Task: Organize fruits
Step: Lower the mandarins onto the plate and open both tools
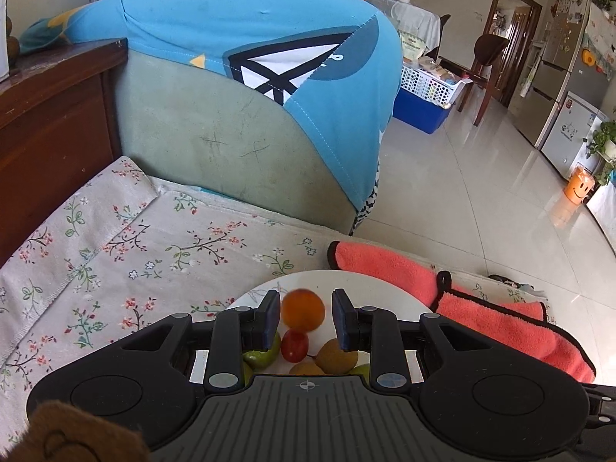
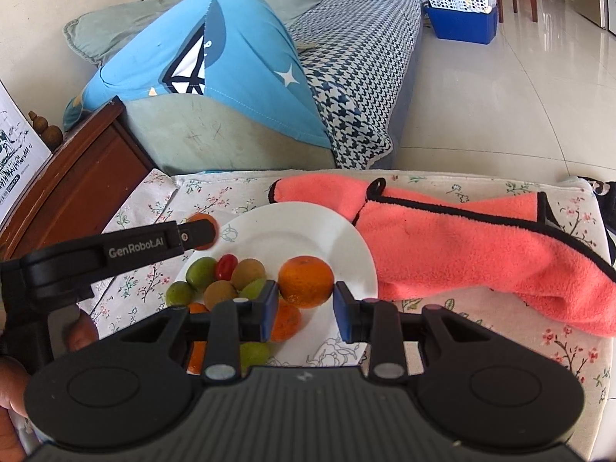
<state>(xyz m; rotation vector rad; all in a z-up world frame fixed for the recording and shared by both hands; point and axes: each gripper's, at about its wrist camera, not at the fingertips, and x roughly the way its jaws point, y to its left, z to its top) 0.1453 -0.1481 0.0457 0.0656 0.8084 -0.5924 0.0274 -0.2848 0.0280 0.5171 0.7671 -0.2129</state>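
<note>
In the left wrist view my left gripper is shut on a small orange, held above a white plate. Under it lie a green fruit, a red tomato and a brown fruit. In the right wrist view my right gripper is shut on a bigger orange over the plate. Several green, brown and orange fruits and a red tomato crowd the plate's left side. The left gripper comes in from the left with its orange at the plate's left rim.
A coral towel lies folded right of the plate on the floral tablecloth. Behind the table stand a sofa with a blue cushion and a wooden cabinet. A tiled floor opens to the right. A hand shows at the lower left.
</note>
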